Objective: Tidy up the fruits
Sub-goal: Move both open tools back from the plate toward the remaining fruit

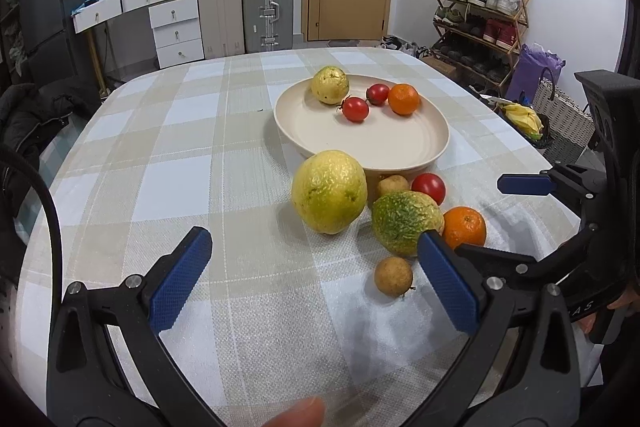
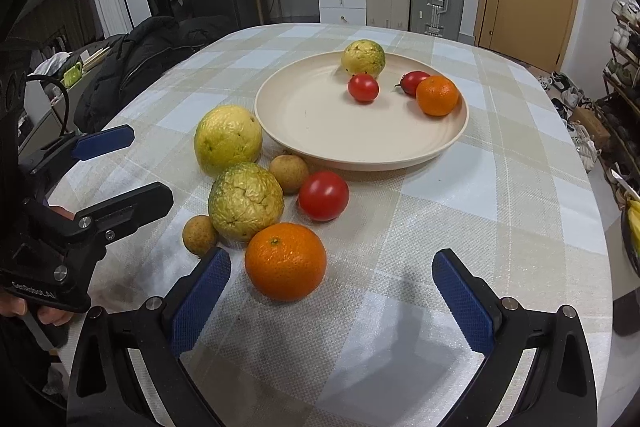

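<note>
A cream plate (image 1: 380, 147) (image 2: 320, 123) holds a yellow wrinkled fruit (image 1: 330, 85), two small tomatoes (image 1: 355, 109) and an orange (image 1: 403, 99). In front of it on the cloth lie a large yellow fruit (image 1: 329, 191) (image 2: 227, 139), a green-yellow wrinkled fruit (image 1: 404, 223) (image 2: 245, 202), a tomato (image 1: 429, 187) (image 2: 323, 195), an orange (image 1: 464, 227) (image 2: 285, 261) and two small brown fruits (image 1: 393, 275) (image 2: 199, 235). My left gripper (image 1: 316, 247) is open and empty, just short of the group. My right gripper (image 2: 332, 263) is open, the orange just ahead of its left finger.
The table has a checked cloth (image 1: 180, 147). The right gripper shows at the right edge of the left wrist view (image 1: 524, 183). A black coat (image 2: 136, 67) lies beside the table. A shoe rack (image 1: 480, 15), suitcases (image 1: 268, 7) and drawers stand behind.
</note>
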Tool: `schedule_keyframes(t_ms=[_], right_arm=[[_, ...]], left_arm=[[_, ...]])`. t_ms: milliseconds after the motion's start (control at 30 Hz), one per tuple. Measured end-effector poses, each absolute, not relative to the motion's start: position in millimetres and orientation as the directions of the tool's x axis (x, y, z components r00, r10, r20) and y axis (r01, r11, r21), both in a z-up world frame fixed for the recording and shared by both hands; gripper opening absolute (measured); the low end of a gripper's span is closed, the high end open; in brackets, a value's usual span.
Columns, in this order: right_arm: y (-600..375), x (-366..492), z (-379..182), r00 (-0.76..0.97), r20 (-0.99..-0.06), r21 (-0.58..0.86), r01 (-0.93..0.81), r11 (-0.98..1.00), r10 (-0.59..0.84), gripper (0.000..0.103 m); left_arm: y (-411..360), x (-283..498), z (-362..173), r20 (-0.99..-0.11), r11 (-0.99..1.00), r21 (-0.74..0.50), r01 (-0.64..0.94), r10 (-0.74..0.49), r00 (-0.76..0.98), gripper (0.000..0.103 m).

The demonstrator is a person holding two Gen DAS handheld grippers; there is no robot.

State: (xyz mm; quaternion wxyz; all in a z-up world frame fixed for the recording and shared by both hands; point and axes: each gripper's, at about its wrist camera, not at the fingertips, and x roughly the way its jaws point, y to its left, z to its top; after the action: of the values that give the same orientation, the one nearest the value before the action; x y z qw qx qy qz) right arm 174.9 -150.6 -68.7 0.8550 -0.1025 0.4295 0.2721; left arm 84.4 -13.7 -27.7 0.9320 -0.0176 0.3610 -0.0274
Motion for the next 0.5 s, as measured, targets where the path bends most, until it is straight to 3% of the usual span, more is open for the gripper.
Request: schedule_keyframes(t_ms=[500], right_arm=[[-143.9,174.5,-79.6,0.472,-0.805,0.038,-0.564,0.825,0.359,0.102]], left_arm=[[-13.9,89.7,-34.4,-0.693,0.999,-0.030,0.039,-0.049,0.720,0.103]])
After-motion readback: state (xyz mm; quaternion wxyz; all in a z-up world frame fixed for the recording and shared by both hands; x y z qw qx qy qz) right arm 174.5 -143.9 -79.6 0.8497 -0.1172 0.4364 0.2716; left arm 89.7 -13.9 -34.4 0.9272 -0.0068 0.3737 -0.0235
